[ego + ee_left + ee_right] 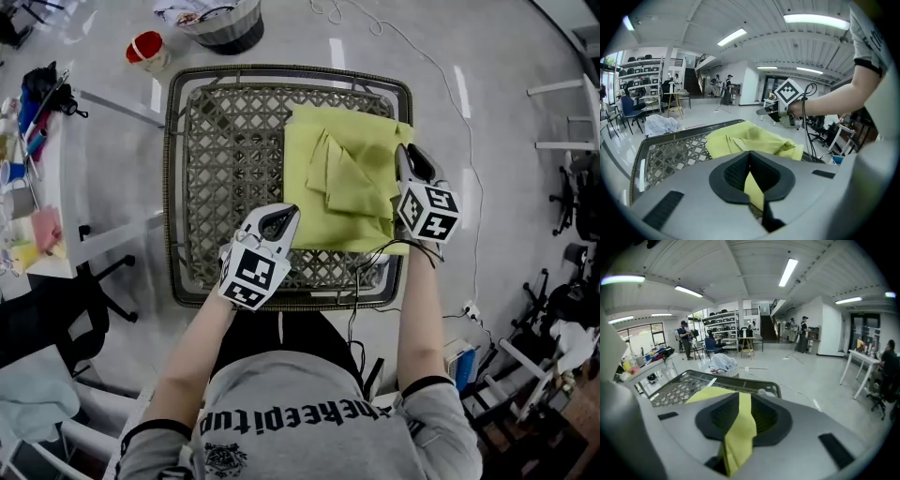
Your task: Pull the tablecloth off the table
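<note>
A yellow-green tablecloth lies folded in loose layers over the right half of a dark wicker table. My left gripper is at the cloth's near left corner. In the left gripper view its jaws are shut on a thin fold of the cloth. My right gripper is at the cloth's right edge. In the right gripper view a band of cloth runs through the gap, and the jaws stand apart around it without pinching.
The table's left half shows bare lattice. A striped basket and a red cup stand on the floor beyond it. A cluttered white desk is at the left, office chairs at the right. A cable runs across the floor.
</note>
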